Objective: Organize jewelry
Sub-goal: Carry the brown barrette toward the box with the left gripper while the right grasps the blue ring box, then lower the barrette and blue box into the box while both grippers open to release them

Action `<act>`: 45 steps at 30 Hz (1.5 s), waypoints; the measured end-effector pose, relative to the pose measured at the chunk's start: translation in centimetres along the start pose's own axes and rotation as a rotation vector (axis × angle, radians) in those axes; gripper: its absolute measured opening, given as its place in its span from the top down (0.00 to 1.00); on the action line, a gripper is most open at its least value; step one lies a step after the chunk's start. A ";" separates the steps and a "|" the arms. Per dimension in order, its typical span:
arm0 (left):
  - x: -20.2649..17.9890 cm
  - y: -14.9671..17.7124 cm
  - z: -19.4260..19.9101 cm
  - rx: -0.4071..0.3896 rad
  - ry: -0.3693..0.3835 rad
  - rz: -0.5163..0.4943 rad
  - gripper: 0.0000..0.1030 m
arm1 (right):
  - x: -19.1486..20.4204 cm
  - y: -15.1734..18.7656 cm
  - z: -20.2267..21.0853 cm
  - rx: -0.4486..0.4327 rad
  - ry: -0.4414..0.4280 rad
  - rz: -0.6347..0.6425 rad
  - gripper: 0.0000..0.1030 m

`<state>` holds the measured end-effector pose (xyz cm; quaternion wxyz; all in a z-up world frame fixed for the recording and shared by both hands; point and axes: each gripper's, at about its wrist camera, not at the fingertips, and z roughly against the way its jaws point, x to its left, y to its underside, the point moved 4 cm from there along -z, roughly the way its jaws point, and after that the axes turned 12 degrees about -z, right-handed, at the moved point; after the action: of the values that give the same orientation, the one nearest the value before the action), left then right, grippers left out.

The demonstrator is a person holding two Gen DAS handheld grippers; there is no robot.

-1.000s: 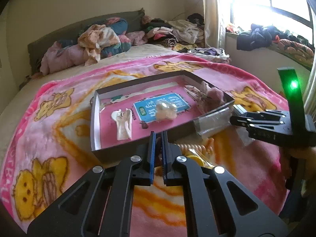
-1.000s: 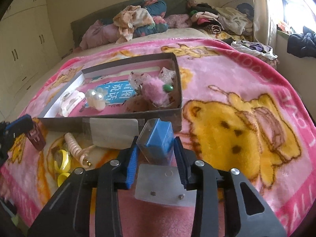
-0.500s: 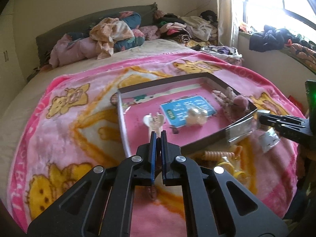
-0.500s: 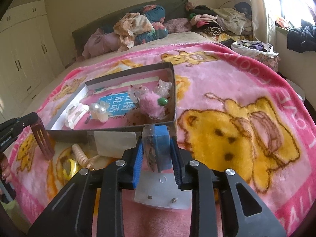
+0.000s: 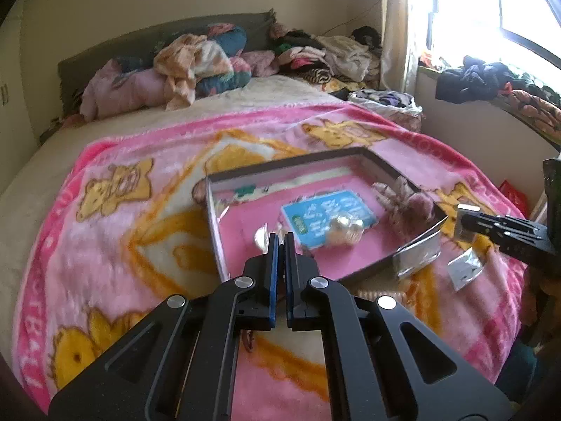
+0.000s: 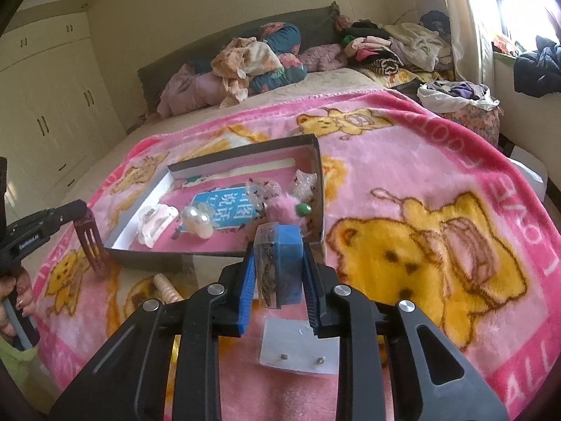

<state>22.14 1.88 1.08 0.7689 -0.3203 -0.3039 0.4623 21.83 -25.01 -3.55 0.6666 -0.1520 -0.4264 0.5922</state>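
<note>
both grippers loaded, tray ahead of each

left wrist view: your left gripper [image 5: 279, 242] is clenched; what it pinches is hidden here. the tray [image 5: 380, 166] lies just ahead and slightly right, long axis running left to right.

right wrist view: your right gripper [image 6: 277, 263] grasps a blue jewelry box [image 6: 285, 266], standing upright. the tray's near wall sits just beyond it, so this hand looks nearer. the left gripper [image 6: 75, 210] dangles a dark hair comb [image 6: 92, 245] beside the tray's left corner.

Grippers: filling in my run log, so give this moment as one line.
left gripper: shut on comb | right gripper: shut on blue box | both near tray
</note>
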 end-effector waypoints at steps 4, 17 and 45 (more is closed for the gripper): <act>-0.2 -2.3 0.2 -0.040 0.001 -0.016 1.00 | 0.4 -0.7 0.3 -0.011 -0.012 0.004 0.77; -1.8 -6.2 -4.4 -0.087 0.034 0.014 1.00 | 0.9 -4.8 -0.7 -0.038 -0.019 0.016 0.77; -4.7 -5.4 -9.5 -0.094 0.011 -0.033 1.00 | 1.6 -6.3 -8.1 0.033 -0.013 0.021 0.77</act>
<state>30.33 -6.38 -1.38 0.7622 -0.3536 -0.3265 0.4329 31.95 -22.72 -3.25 0.6601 -0.1416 -0.4194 0.6069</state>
